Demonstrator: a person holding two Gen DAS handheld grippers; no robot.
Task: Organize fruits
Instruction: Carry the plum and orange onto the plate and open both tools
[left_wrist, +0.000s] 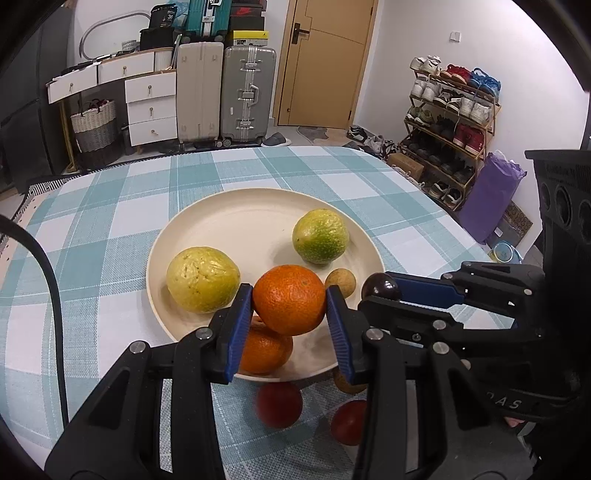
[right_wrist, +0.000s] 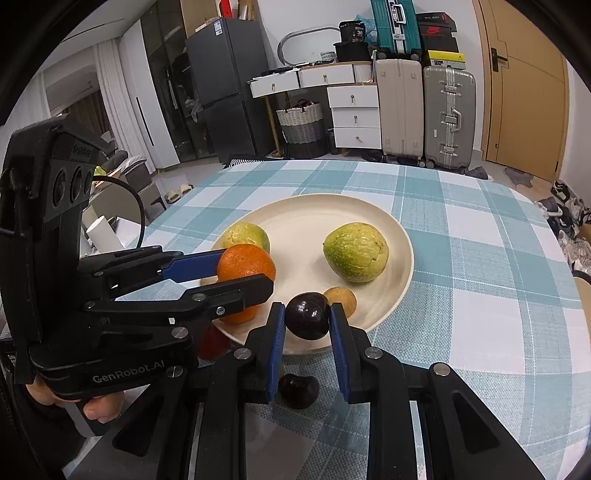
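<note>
- Orange in colour and held off the plate, a round orange sits pinched between the blue pads of the left gripper, above the near rim of the cream plate.
- Dark plum is clamped between the pads of the right gripper, also over the plate's near edge.
- On the plate lie a second orange under the held one, a yellow guava, a greener guava and a small tan fruit.
- Off the plate, on the blue-and-white checked tablecloth, two red fruits lie near the rim; the right wrist view shows another dark plum there.
- Behind the table stand suitcases, white drawers, a wooden door and a shoe rack.
</note>
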